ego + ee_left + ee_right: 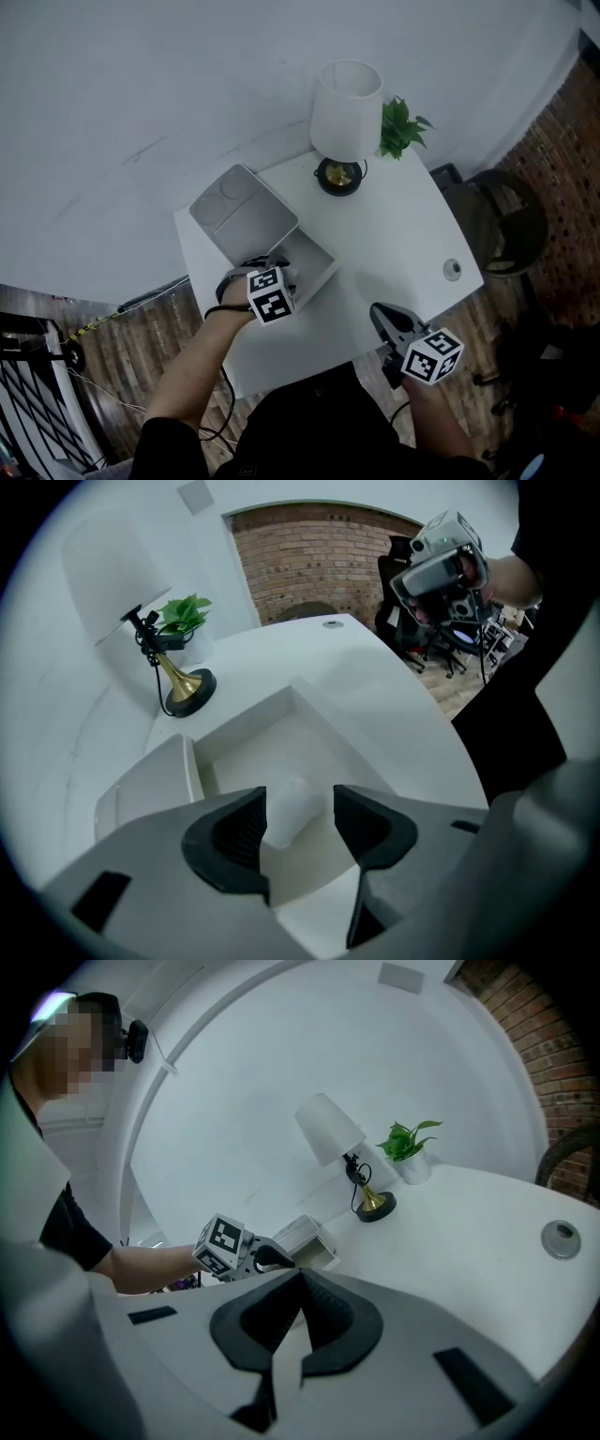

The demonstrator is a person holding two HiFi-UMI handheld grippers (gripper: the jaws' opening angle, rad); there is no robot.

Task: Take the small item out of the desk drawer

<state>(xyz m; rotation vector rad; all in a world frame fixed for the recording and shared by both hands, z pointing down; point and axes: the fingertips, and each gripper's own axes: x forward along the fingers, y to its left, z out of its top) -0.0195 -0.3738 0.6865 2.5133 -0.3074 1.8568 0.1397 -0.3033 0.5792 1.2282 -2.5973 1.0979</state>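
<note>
A white desk drawer (317,265) stands open on the white desk, with a grey flat-topped box (242,214) behind it. My left gripper (279,267) reaches into the drawer (323,714) from the near side. In the left gripper view its jaws (298,806) are open, and a small white item (284,813) lies on the drawer floor between them, closer to the left pad. My right gripper (381,316) is shut and empty above the desk's front edge. The right gripper view shows its pads (302,1288) meeting, with the left gripper (270,1257) at the drawer (317,1251) beyond.
A white-shaded lamp (345,112) on a dark round base and a small green plant (401,127) stand at the desk's far edge. A round cable grommet (453,270) sits near the right corner. A dark chair (506,225) stands right of the desk on wooden floor.
</note>
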